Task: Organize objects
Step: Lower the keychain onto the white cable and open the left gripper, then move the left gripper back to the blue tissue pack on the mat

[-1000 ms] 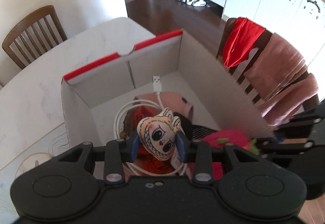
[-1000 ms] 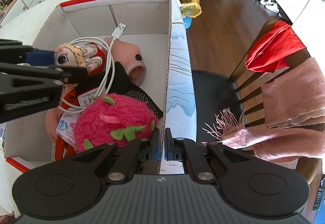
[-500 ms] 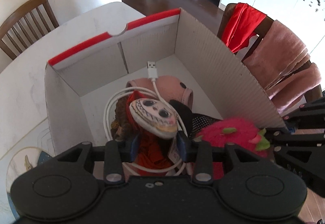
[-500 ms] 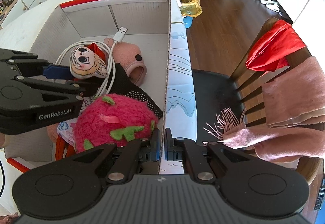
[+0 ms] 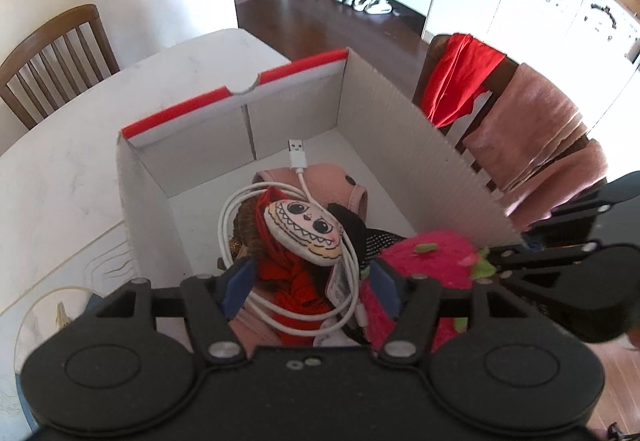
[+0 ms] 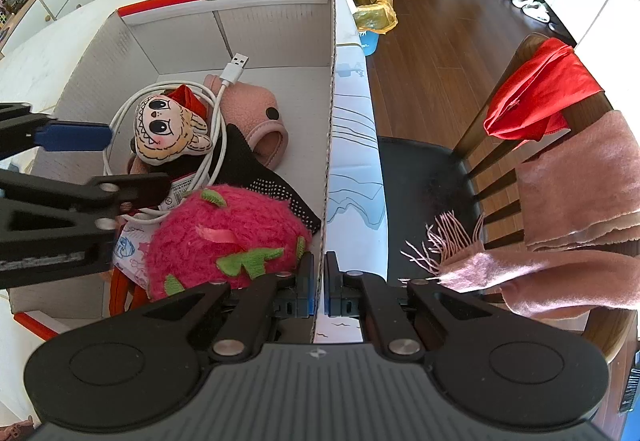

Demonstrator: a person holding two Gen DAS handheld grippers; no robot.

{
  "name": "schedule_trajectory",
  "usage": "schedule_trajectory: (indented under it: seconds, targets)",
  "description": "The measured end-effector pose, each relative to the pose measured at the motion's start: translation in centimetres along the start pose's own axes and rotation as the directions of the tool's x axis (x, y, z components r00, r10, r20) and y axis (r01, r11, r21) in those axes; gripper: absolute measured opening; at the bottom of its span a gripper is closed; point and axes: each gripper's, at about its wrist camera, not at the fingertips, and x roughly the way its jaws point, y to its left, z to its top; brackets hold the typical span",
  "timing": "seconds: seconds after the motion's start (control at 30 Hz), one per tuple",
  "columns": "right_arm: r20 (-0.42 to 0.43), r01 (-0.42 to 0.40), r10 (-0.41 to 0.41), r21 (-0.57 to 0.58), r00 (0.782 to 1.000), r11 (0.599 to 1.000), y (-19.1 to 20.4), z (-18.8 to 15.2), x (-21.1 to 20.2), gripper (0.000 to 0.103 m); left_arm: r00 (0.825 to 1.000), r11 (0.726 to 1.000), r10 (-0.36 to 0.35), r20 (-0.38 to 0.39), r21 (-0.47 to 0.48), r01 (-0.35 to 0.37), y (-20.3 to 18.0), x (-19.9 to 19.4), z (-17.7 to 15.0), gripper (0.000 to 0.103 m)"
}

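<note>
A white cardboard box [image 5: 384,129] with a red rim stands on the table. In it lies a doll with a toothy face [image 5: 304,231], [image 6: 168,133], on a coiled white USB cable [image 5: 298,161], a pink slipper [image 6: 252,109], a black sock [image 6: 256,169] and a pink plush dragon fruit [image 6: 228,237]. My left gripper [image 5: 312,289] is open and empty just above the near end of the box, the doll lying free beyond it. My right gripper [image 6: 319,285] is shut on the box's right wall [image 6: 330,145] at its near corner.
A wooden chair [image 6: 496,145] draped with a red cloth [image 6: 540,89] and pink towels [image 6: 580,193] stands right of the table. Another chair [image 5: 52,57] stands at the far left. A bin with a yellow bag [image 6: 370,5] is on the floor beyond.
My left gripper held the doll over the box, lowered it, then opened. The doll now lies on the cable pile. My right gripper has not moved.
</note>
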Motion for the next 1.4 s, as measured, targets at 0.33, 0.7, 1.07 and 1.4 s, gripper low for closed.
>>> schedule_trajectory:
  seconds: [0.33, 0.7, 1.07, 1.4]
  targets:
    - [0.000, 0.002, -0.002, 0.002, 1.000, 1.000, -0.1, -0.1, 0.0, 0.003, 0.998, 0.998, 0.005, 0.068, -0.059, -0.001, 1.5, -4.1, 0.0, 0.070]
    - [-0.002, 0.004, -0.004, 0.002, 1.000, 1.000, -0.2, -0.2, 0.0, 0.003, 0.995, 0.990, 0.063, 0.081, -0.134, -0.052, 5.3, -7.3, -2.1, 0.080]
    - [-0.010, 0.011, -0.011, -0.003, 1.000, 1.000, -0.3, -0.2, 0.0, 0.003, 0.984, 0.966, 0.149, 0.102, -0.228, -0.122, 10.4, -9.6, -5.1, 0.096]
    - [-0.013, 0.012, -0.012, 0.003, 1.000, 1.000, -0.3, -0.2, 0.1, 0.003, 0.970, 0.929, 0.234, 0.070, -0.310, -0.202, 14.8, -10.5, -8.3, 0.102]
